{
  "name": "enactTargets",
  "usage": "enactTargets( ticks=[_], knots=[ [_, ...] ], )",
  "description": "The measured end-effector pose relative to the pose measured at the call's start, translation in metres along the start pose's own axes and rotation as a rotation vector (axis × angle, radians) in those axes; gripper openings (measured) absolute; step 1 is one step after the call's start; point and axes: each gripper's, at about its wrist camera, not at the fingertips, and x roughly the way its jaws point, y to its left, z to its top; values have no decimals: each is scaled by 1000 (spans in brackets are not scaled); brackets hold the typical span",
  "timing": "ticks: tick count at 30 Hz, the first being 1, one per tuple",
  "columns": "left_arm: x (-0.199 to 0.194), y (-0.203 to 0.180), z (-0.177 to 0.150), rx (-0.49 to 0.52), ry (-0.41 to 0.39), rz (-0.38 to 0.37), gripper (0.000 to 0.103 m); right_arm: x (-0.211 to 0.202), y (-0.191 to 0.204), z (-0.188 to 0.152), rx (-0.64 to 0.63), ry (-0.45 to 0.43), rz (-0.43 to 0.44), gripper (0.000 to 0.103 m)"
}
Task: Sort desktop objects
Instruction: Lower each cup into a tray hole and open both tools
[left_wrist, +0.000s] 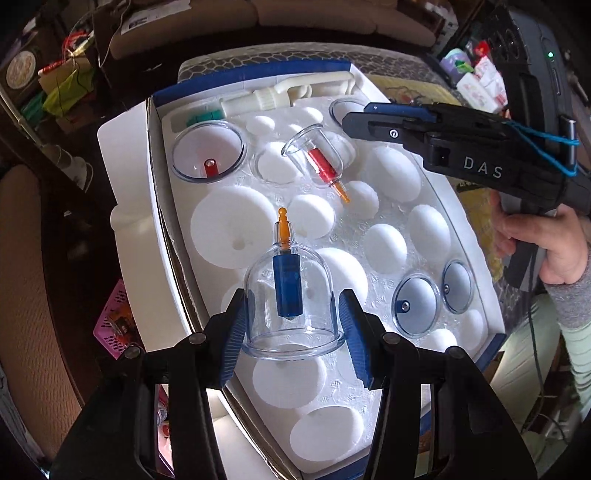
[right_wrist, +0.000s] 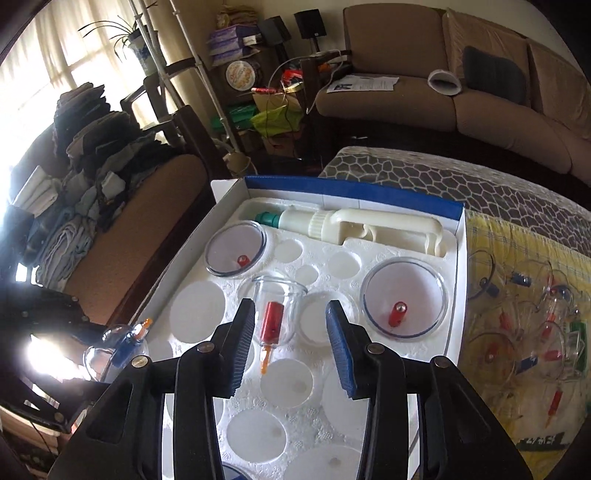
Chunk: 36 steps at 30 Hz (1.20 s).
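Observation:
A white foam tray (left_wrist: 354, 229) with round wells sits in a blue-edged box. My left gripper (left_wrist: 291, 325) is shut on a clear cup with a blue valve (left_wrist: 288, 291), held above the tray's near wells; it also shows at the left of the right wrist view (right_wrist: 122, 350). A small clear cup with a red valve (left_wrist: 321, 162) lies tilted on the tray. My right gripper (right_wrist: 290, 332) is open and empty, above that cup (right_wrist: 275, 314). Two large red-valve cups (right_wrist: 236, 254) (right_wrist: 402, 299) sit in wells.
A cream hand pump (right_wrist: 354, 225) lies in the tray's far slot. Two blue-valve cups (left_wrist: 417, 310) sit in wells at the tray's right. Several loose cups (right_wrist: 532, 332) lie on a yellow cloth right of the box. A sofa (right_wrist: 461, 92) stands behind.

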Motion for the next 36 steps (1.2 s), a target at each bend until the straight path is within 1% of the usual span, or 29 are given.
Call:
enactTargets(
  ticks=[1,2,3,5,7,8,10,11,13,15,16,17,18,19,20,21,24,26,29,31,34,36],
  knots=[
    [2,0,4,3,6,1,47,1,2,8,-16,4,12,40],
    [4,-2,8,11,17,4,47,6,4,17,-36,26,38,40],
    [8,-2,13,22,33,7,47,14,8,24,-62,65,73,40],
    [17,1,22,22,69,13,47,29,17,34,-126,120,89,39],
    [24,3,29,31,98,34,47,42,26,40,-157,177,127,36],
    [27,5,31,35,109,46,47,47,31,42,-180,190,130,35],
    [32,7,35,44,129,63,47,57,38,44,-212,232,101,32],
    [35,6,36,57,140,74,47,61,37,43,-216,258,92,29],
    [41,4,37,84,168,90,47,69,35,40,-220,305,82,26],
    [46,1,40,112,191,125,47,71,31,35,-242,340,60,22],
    [46,0,42,117,193,138,47,68,28,33,-251,345,53,22],
    [44,0,44,113,184,140,47,64,24,31,-251,344,59,19],
    [40,0,46,103,169,132,49,59,20,29,-242,344,67,15],
    [34,1,48,90,147,120,52,53,17,26,-237,342,69,15],
    [27,3,49,75,123,112,63,47,14,23,-238,338,70,15],
    [20,4,49,62,101,112,69,42,12,20,-240,333,71,15],
    [-3,9,42,26,40,90,70,27,11,10,-243,322,84,15],
    [-18,15,36,4,-3,104,70,21,14,4,-243,314,96,15],
    [-21,20,24,-6,-31,126,70,16,16,-2,-240,295,79,17],
    [-16,19,24,2,-28,158,69,13,16,-4,-225,283,90,18],
    [-4,17,24,20,-12,164,67,9,16,-7,-212,277,97,18],
    [1,15,23,46,-13,189,65,4,13,-7,-189,259,104,18]
  ],
)
